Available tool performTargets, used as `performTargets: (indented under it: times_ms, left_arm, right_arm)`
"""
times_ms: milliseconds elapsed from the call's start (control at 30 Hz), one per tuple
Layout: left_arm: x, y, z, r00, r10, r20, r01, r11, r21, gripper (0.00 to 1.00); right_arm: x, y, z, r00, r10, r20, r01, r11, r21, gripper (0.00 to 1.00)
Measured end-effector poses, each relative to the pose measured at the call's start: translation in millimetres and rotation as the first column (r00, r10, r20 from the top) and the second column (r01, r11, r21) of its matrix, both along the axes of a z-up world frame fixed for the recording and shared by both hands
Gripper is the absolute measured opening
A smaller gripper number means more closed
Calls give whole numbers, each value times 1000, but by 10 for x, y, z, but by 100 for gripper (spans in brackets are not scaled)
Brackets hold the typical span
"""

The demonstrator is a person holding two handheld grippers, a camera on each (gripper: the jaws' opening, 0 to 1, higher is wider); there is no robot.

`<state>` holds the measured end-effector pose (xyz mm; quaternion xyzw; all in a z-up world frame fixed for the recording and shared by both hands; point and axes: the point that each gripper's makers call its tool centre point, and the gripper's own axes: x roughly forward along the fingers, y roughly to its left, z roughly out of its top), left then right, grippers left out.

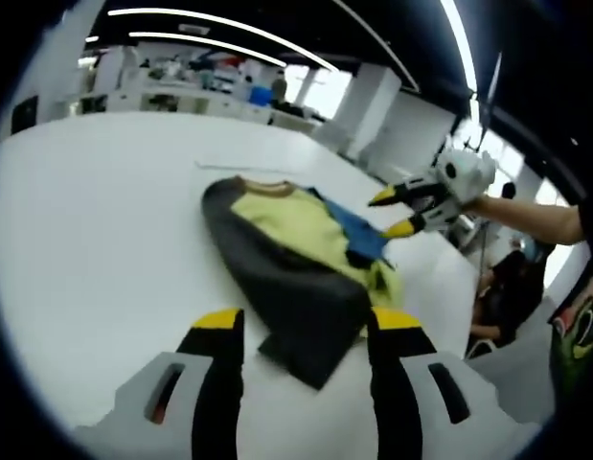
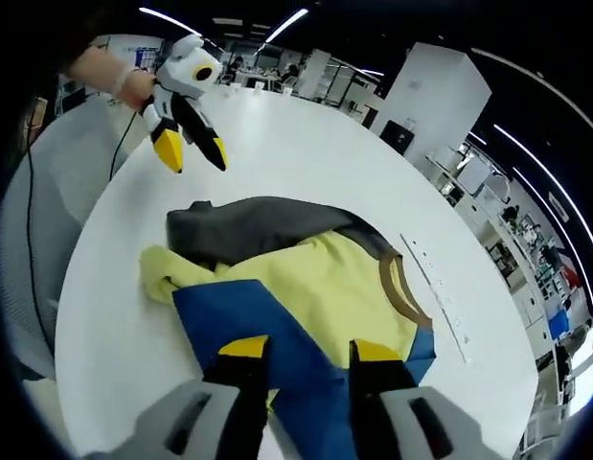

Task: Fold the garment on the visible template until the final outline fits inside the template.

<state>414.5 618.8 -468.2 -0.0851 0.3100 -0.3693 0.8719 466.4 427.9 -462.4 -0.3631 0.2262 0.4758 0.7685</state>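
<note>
A shirt lies bunched on the white table (image 1: pixel 104 249). Its body is yellow (image 1: pixel 296 230), with a dark grey part (image 1: pixel 296 297), a blue part (image 1: pixel 363 235) and a brown collar (image 1: pixel 262 187). My left gripper (image 1: pixel 307 326) is open, its yellow-tipped jaws on either side of the grey end, just above it. A hand holds my right gripper (image 1: pixel 392 213) open over the blue side. In the right gripper view the right gripper (image 2: pixel 310 350) hovers open over the blue cloth (image 2: pixel 277 335), and the left gripper (image 2: pixel 193 153) hangs open beyond the grey part (image 2: pixel 267 225).
A thin marked strip (image 2: pixel 440 297) lies on the table past the collar, seen as a thin strip (image 1: pixel 243 169) in the left gripper view. The table edge (image 2: pixel 71 287) runs close to the shirt. A seated person (image 1: pixel 502 287) is off the table's side. Shelves and desks stand behind.
</note>
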Motion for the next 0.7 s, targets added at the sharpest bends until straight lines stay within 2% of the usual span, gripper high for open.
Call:
performTargets:
  times_ms: [67, 267, 467, 533, 567, 700]
  left_arm:
    - [11, -19, 10, 1000, -8, 7, 8, 1000, 4, 50]
    - [12, -76, 73, 998, -50, 30, 50, 999, 22, 55]
    - [2, -86, 132, 993, -103, 64, 100, 993, 61, 65]
    - [-1, -84, 142, 990, -117, 74, 111, 991, 76, 68]
    - [-3, -85, 147, 990, -119, 73, 114, 991, 76, 69]
    - [-1, -81, 151, 990, -121, 74, 115, 990, 79, 73]
  right_arm:
    - [-61, -20, 22, 1000, 5, 9, -5, 1000, 0, 33]
    - [-220, -84, 39, 1000, 11, 5, -11, 1000, 14, 46]
    - [-320, -152, 48, 1000, -13, -5, 13, 999, 45, 72]
    - [-336, -178, 47, 998, -56, -17, 57, 995, 78, 81]
    - [-353, -203, 44, 998, -54, -11, 55, 996, 73, 86]
    - [-388, -272, 36, 996, -87, -14, 88, 992, 87, 89]
